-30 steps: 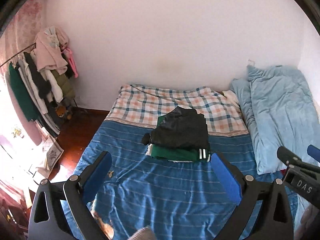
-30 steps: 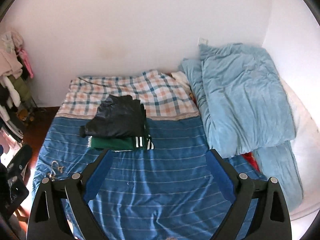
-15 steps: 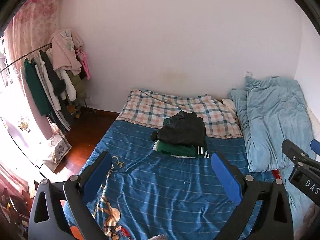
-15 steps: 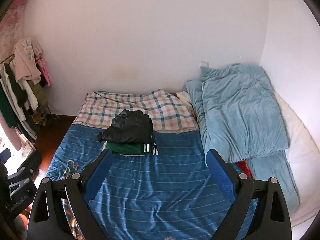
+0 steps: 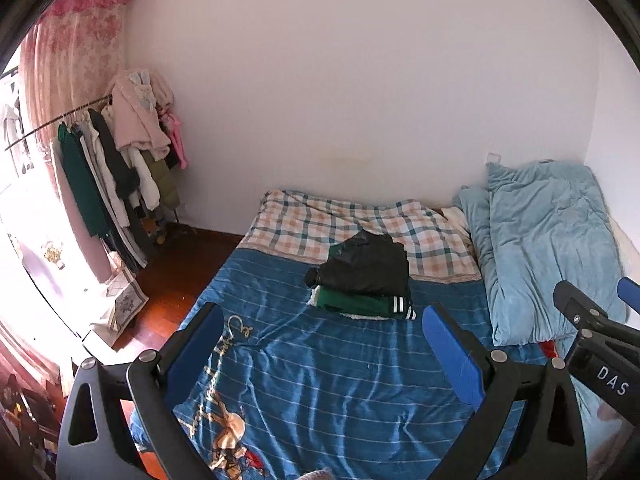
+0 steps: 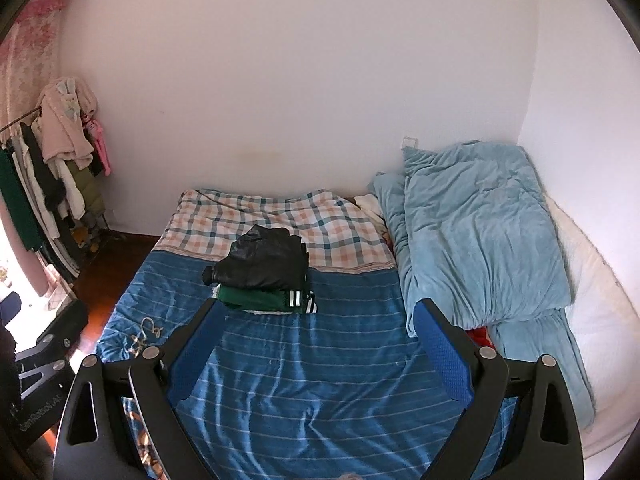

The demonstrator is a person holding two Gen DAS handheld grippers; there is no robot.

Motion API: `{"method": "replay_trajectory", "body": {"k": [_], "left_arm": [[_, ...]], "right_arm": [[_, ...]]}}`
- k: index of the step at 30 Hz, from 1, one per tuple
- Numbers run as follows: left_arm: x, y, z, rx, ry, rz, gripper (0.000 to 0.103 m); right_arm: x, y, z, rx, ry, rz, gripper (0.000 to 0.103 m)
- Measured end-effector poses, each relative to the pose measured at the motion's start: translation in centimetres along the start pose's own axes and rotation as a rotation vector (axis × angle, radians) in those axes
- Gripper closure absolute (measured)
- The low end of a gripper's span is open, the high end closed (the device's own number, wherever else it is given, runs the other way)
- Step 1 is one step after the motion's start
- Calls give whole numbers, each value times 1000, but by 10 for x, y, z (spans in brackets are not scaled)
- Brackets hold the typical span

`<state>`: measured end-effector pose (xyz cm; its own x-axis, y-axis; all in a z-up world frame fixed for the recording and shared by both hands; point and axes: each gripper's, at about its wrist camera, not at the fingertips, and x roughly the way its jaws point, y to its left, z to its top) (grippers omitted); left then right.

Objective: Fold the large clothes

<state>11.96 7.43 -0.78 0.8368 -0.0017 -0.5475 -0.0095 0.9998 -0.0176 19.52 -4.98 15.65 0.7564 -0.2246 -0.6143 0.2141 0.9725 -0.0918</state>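
Observation:
A stack of folded clothes lies mid-bed: a black garment point(image 5: 366, 266) on top of a green one with white stripes point(image 5: 362, 304). It also shows in the right wrist view, the black garment point(image 6: 262, 264) over the green one point(image 6: 266, 300). My left gripper point(image 5: 320, 338) is open and empty, held well back above the near part of the blue striped bedspread point(image 5: 320, 380). My right gripper point(image 6: 316, 332) is open and empty too, beside the left one, which shows at that view's left edge.
A plaid blanket point(image 5: 352, 220) covers the bed's far end. A light blue duvet point(image 6: 476, 236) is piled along the right side against the wall. A clothes rack point(image 5: 116, 168) full of hanging garments stands at the left, over wooden floor point(image 5: 168, 276).
Both grippers have pulled back and up from the bed. The folded stack looks smaller and farther, and more of the floor, rack and curtain shows. The stack has not moved.

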Motion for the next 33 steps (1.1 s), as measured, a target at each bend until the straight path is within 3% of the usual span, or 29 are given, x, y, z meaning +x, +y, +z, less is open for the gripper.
{"method": "replay_trajectory", "body": {"k": [33], "left_arm": [[-15,0,3,-15,-18,7,1]], "right_arm": [[-9,-7,2,-4,-7,54,3]]}}
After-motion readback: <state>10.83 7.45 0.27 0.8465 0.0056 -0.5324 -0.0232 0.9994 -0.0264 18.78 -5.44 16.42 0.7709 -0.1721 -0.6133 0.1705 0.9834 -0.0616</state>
